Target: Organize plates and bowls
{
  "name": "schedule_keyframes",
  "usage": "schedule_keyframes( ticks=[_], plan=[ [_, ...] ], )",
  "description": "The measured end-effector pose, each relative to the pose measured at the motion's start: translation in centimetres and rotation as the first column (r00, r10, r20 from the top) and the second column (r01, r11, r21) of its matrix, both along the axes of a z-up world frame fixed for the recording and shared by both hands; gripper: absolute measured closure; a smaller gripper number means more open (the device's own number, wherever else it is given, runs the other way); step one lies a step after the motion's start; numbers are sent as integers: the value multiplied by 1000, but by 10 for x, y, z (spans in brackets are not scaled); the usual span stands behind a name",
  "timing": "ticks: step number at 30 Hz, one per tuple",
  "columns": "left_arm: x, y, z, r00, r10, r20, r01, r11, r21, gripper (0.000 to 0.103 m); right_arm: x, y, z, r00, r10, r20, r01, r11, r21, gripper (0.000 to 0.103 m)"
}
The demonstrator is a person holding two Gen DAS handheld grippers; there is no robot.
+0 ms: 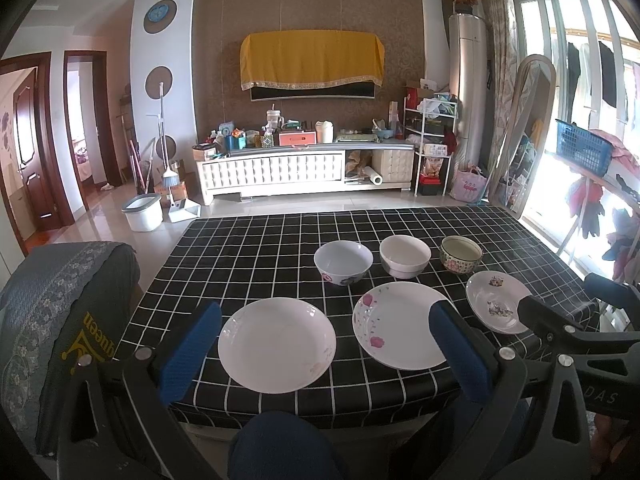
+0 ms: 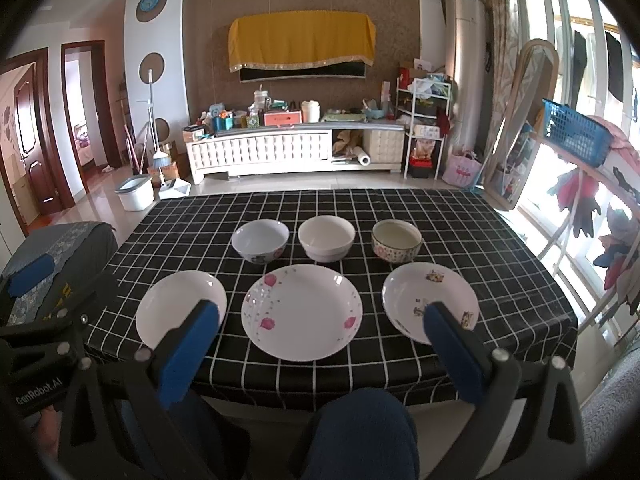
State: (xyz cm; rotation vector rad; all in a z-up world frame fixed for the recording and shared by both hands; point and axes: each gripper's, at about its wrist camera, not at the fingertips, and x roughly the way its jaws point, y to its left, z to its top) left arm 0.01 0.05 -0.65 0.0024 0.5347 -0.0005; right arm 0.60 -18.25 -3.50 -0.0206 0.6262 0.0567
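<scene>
Left hand-held gripper (image 1: pixel 324 344) agape, plain plate (image 1: pixel 277 345) between fingers

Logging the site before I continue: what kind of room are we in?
Most likely a home living room: a low media cabinet under a cloth-covered wall screen, a mop by the doorway, and a checked table set with dishes.

Two black-framed hand-held grippers, blue ribbed pads (image 1: pixel 191 354), silver screws (image 2: pixel 499 354), white "GenRobot.AI" lettering (image 2: pixel 38 394); navy trousers (image 2: pixel 360 432).

Tablecloth (image 2: pixel 460 240) black, white grid. On it: plain white plate (image 2: pixel 176 304), pink-flowered plate (image 2: pixel 302 310), white bowl (image 2: pixel 326 238), floral-sided bowl (image 2: pixel 396 242); gripper pads (image 2: pixel 190 354) blue
</scene>
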Motion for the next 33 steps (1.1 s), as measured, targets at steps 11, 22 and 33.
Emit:
schedule_keyframes(
  ticks=[11,22,33],
  plan=[
    [-1,-1,0,1000,0,-1,0,1000,2,0,-2,-1,-2,1000,3,-4,-3,1000,-1,0],
    [-5,0,-2,1000,-11,-3,11,1000,5,0,-4,-2,-3,1000,3,-15,-3,1000,0,0],
    [26,31,14,999,33,16,-33,999,2,0,25,20,11,997,78,-4,-78,996,-31,0]
  ],
)
